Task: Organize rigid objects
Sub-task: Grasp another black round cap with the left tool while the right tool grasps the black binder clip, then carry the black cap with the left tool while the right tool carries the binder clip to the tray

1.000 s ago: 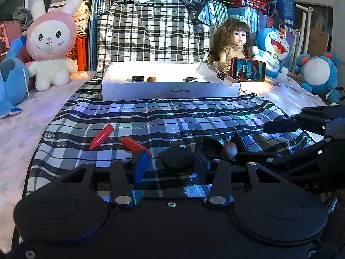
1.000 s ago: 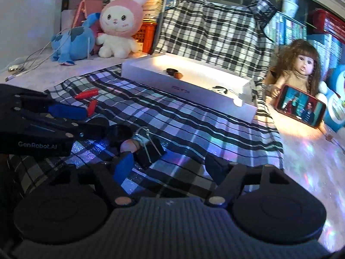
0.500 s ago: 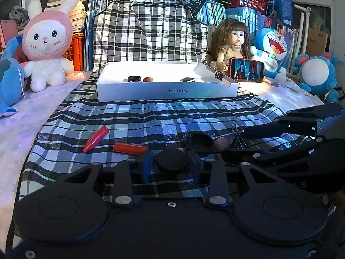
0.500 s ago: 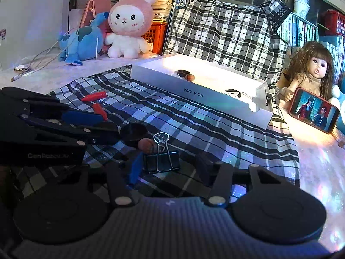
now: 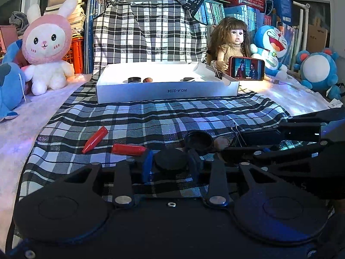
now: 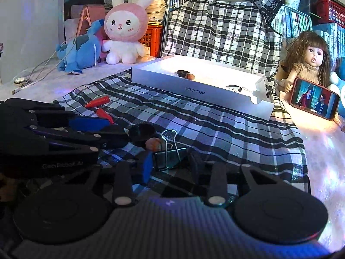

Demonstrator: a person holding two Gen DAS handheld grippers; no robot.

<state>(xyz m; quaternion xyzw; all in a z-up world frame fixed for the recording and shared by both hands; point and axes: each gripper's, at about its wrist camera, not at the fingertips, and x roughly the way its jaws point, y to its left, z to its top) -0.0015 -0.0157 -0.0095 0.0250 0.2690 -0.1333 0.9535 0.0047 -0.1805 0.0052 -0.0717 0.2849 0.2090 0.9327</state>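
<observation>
My left gripper is shut on a round black cap low on the plaid cloth. My right gripper is closed around a black binder clip, its pads touching the clip's sides. A second black cap and a small brown nut lie just beyond. Two red crayons lie on the cloth to the left. The white box at the back holds a black cap, a nut and another clip.
A pink bunny plush and a blue plush sit at the left. A doll, a phone and blue plushes stand at the right. Books and a plaid cloth back the scene.
Both grippers have moved forward and closed: the left onto the round black cap, the right onto the binder clip, which stood wide of its fingers before.
</observation>
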